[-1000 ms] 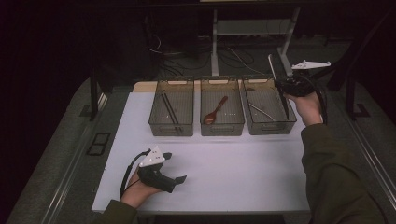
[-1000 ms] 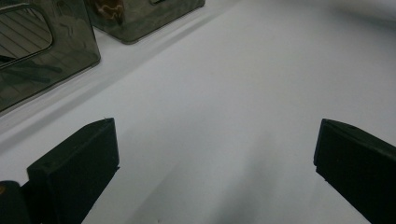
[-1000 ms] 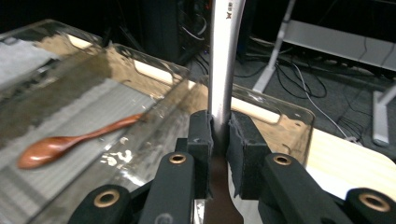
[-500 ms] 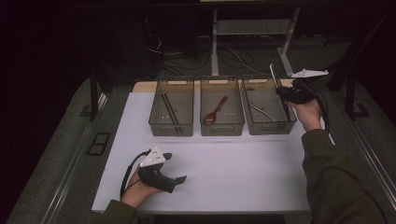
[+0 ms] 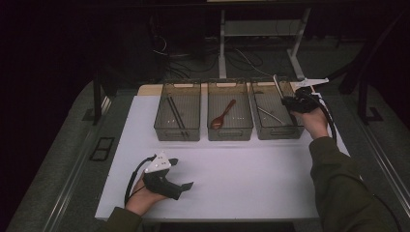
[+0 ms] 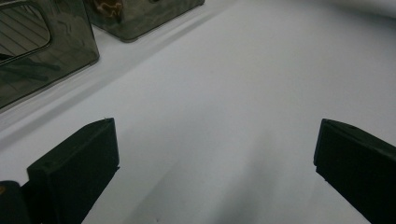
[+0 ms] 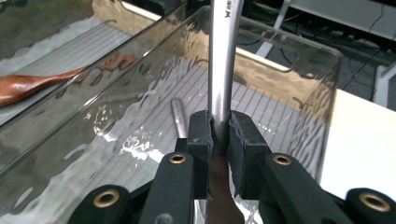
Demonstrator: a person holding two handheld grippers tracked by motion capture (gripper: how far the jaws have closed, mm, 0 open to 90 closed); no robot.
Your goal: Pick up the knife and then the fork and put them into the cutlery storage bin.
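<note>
My right gripper (image 5: 290, 102) (image 7: 219, 135) is shut on the handle of a silver metal utensil (image 5: 276, 83) (image 7: 223, 70). The handle sticks up and away past the pads, above the right clear bin (image 5: 295, 131) (image 7: 322, 84). A second metal utensil (image 5: 270, 115) (image 7: 178, 116) lies on that bin's floor. The left gripper (image 5: 183, 186) (image 6: 215, 172) rests on the white mat (image 5: 251, 174) near the front left. Its jaws stand wide apart with nothing between them.
Three clear bins stand in a row at the back of the mat. The left bin (image 5: 164, 129) holds black chopsticks (image 5: 175, 112), the middle bin (image 5: 230, 133) a wooden spoon (image 5: 222, 115) (image 7: 32, 86). Table legs and cables lie beyond the far edge.
The right gripper has come down with the metal utensil, closer to the right bin. The left gripper has stayed where it was.
</note>
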